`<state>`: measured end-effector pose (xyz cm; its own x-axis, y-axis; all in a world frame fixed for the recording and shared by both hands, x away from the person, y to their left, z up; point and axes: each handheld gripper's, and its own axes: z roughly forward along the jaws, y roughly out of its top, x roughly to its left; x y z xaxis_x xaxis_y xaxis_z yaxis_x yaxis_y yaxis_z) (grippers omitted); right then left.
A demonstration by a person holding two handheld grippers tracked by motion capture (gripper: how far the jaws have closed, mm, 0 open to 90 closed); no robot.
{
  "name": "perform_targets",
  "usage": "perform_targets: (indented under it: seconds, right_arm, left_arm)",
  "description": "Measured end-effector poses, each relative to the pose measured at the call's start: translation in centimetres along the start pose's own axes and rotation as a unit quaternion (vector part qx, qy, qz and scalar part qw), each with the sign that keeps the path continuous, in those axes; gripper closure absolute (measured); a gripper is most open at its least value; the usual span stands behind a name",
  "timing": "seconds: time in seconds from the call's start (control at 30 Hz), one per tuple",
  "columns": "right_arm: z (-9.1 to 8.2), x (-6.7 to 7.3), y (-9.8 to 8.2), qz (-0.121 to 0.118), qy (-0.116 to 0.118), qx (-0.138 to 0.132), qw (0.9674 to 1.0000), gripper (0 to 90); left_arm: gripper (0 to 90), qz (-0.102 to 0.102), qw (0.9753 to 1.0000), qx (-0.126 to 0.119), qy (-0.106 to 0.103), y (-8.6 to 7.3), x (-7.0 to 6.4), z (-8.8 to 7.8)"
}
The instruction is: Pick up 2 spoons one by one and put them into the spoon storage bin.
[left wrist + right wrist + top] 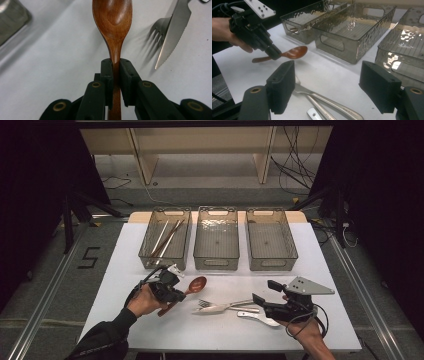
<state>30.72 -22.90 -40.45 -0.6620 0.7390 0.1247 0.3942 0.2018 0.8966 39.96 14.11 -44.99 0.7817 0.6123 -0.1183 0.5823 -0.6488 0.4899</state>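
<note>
Gripping the neck of the wooden spoon [113,22], the left gripper [115,72] has both pads pressed on it just below the bowl, the spoon lifted off the white table [150,325]. Right of the spoon lie a knife [172,35] and a fork [157,27]. The right gripper [327,87] hovers over that cutlery, jaws wide apart, holding nothing. Beyond the spoon stand three clear bins [216,240].
</note>
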Motion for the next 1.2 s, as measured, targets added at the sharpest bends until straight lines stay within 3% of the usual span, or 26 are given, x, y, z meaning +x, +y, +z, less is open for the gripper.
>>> perform_targets:
  seconds: [0.27, 0.43, 0.63, 1.2]
  right_arm:
    - [0.1, -0.1, 0.0, 0.002, 0.0, 0.0, 1.0, 29.6]
    - [0.1, -0.1, 0.0, 0.005, 0.0, 0.002, 1.0, 29.6]
    - [0.1, -0.2, -0.1, 0.006, -0.001, 0.0, 1.0, 29.6]
    - [0.1, -0.2, 0.0, 0.005, -0.001, 0.0, 1.0, 29.6]
  left_arm:
    - [81.3, -0.007, 0.9989, -0.045, -0.008, 0.6, -0.1, -1.5]
    - [81.3, -0.012, 0.9981, -0.057, -0.017, 0.7, 0.1, -1.7]
    - [81.3, -0.024, 0.9957, -0.088, -0.019, 1.2, 0.3, -2.5]
    - [81.2, -0.04, 0.9902, -0.133, -0.017, 3.4, 1.4, -3.2]
